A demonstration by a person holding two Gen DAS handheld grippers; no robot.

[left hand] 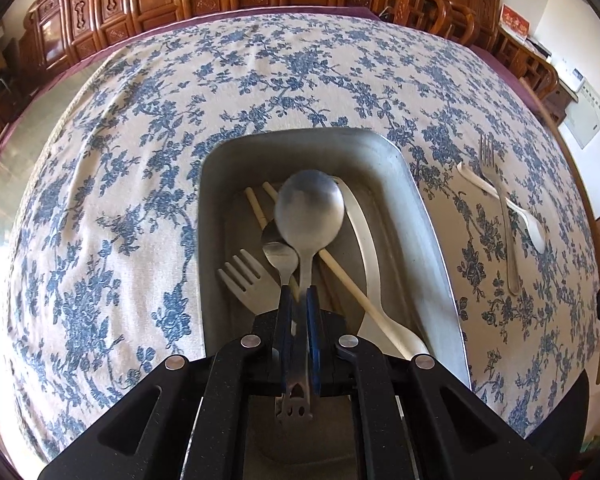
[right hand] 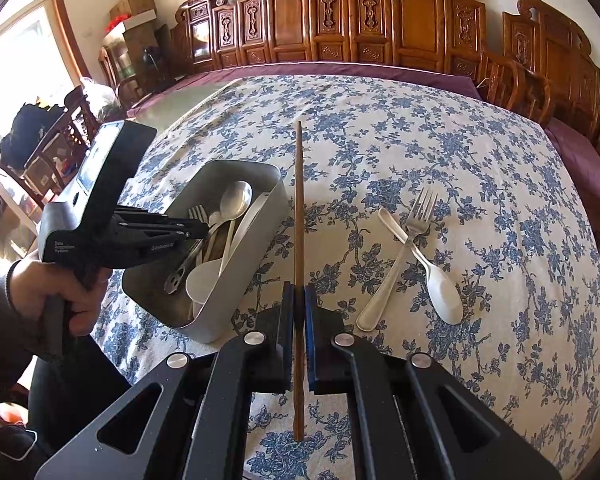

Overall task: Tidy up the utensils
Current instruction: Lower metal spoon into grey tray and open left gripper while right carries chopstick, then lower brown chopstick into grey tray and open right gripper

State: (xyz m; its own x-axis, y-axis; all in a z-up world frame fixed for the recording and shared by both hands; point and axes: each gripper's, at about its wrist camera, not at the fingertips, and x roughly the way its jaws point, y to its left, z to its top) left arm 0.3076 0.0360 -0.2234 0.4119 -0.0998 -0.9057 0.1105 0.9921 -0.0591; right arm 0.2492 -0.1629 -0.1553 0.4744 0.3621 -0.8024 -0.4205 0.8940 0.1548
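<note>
My left gripper point(left hand: 299, 294) is shut on a metal spoon point(left hand: 310, 210) and holds it over the metal tray point(left hand: 432, 220), bowl pointing away. The tray holds a metal fork point(left hand: 246, 276), a smaller spoon point(left hand: 280, 254), light chopsticks point(left hand: 340, 270) and a white plastic spoon point(left hand: 374, 280). My right gripper point(right hand: 299, 292) is shut on a dark wooden chopstick point(right hand: 299, 208), held above the cloth just right of the tray point(right hand: 256, 248). The left gripper point(right hand: 204, 228) shows over the tray in the right wrist view.
A metal fork point(right hand: 400, 256) lies crossed over a white spoon point(right hand: 432, 276) on the blue floral tablecloth point(right hand: 460, 160), right of the tray; they also show in the left wrist view point(left hand: 500, 208). Carved wooden chairs point(right hand: 340, 20) line the table's far side.
</note>
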